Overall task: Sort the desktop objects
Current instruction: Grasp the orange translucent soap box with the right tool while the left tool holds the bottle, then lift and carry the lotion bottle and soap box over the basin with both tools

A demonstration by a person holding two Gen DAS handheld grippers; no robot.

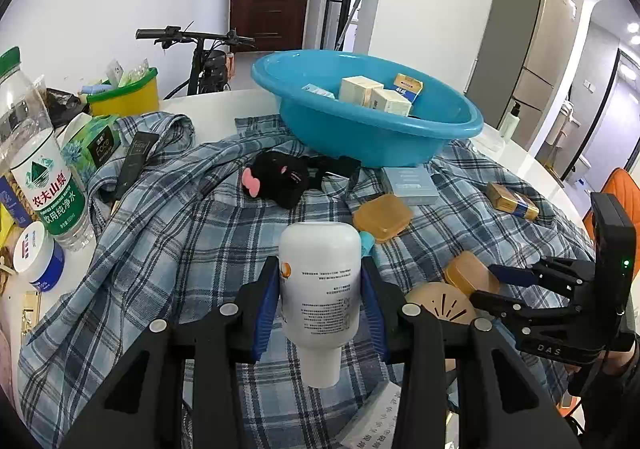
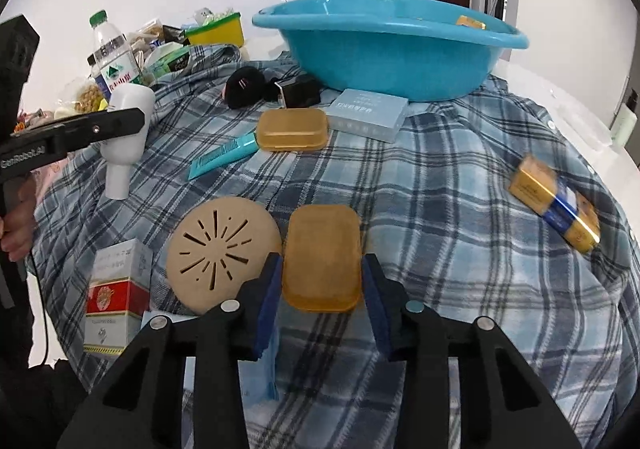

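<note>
My left gripper [image 1: 320,305] is shut on a white plastic bottle [image 1: 320,289] and holds it cap-down above the plaid cloth [image 1: 180,249]; it also shows in the right wrist view [image 2: 124,137]. My right gripper [image 2: 320,289] is shut on an amber soap box [image 2: 322,257] low over the cloth, next to a round tan slotted disc [image 2: 222,249]. In the left wrist view that gripper [image 1: 486,283] and box [image 1: 470,275] show at the right. The blue basin [image 1: 372,141] holds several small boxes at the back.
On the cloth lie a second amber box [image 2: 292,128], a teal comb [image 2: 224,157], a pale blue box [image 2: 368,113], a gold-blue pack [image 2: 556,205], a red-white box [image 2: 116,289] and a black plush toy [image 1: 280,177]. A water bottle [image 1: 44,177], a jar [image 1: 38,257] and a yellow bin [image 1: 124,93] stand left.
</note>
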